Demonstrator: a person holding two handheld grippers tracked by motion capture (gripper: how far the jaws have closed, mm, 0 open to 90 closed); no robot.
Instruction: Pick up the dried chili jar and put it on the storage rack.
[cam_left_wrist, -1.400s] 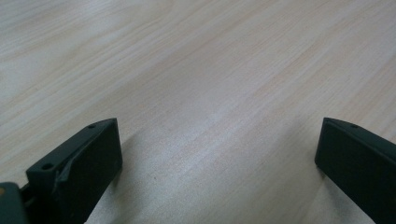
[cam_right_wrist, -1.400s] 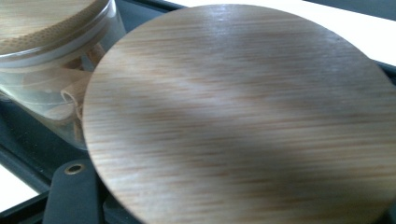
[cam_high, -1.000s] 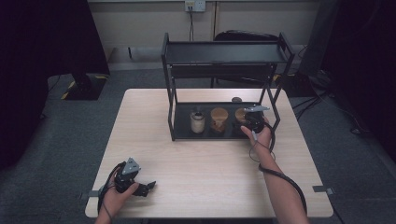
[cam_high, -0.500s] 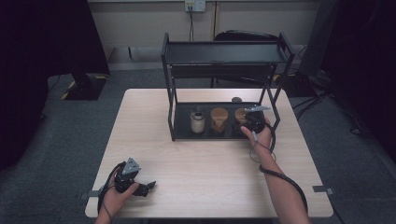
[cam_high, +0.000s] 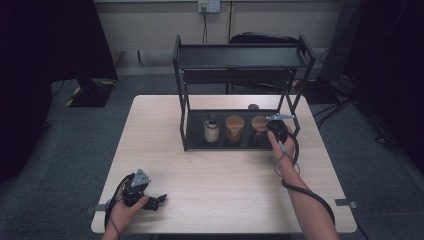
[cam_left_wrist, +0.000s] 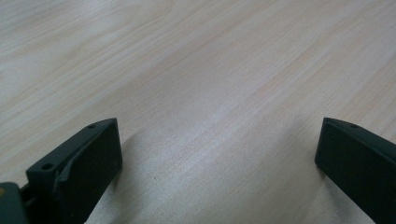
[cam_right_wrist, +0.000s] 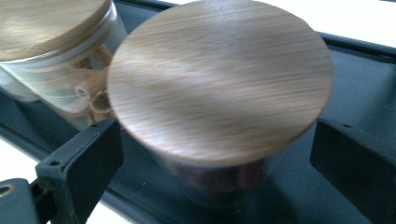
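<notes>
**benchwatcher:** Right gripper view has the right gripper (cam_right_wrist: 217, 154) straddling the clear glass jar with the round wooden lid (cam_right_wrist: 222, 79) on the lower tray of the black metal two-tier rack (cam_right_wrist: 364, 65). Its jaws have just been opening and now stand spread wide, one either side of the jar, pads off the glass as far as I can tell — so released, not grasping. From the high view that's the rightmost jar (cam_high: 260, 124) of three in the rack (cam_high: 240, 55), sitting on the light wooden counter (cam_high: 225, 175).

**tray_gremlin:** And the other hand?

**benchwatcher:** Left gripper (cam_high: 150, 201) is parked near the counter's front left corner, well apart from everything. Left gripper view shows its jaws wide apart too, just bare wood grain (cam_left_wrist: 196, 70) between them.

**tray_gremlin:** So what's the risk from here?

**benchwatcher:** My guess — clipping things. The neighbouring glass jar with the pasta-looking tubes (cam_right_wrist: 56, 56) sits just beside the lidded one, and the left-hand jaw is close to the gap between them. Swing sideways while backing out and you'd nudge one into the other. Also the lid overhangs the jaws, so lifting straight up could catch its rim and pop it off or tip the jar. The rack's right upright (cam_high: 292, 107) is near the wrist as well.

**tray_gremlin:** So back out level, then rise.

**benchwatcher:** That's how I'd do it.
</notes>
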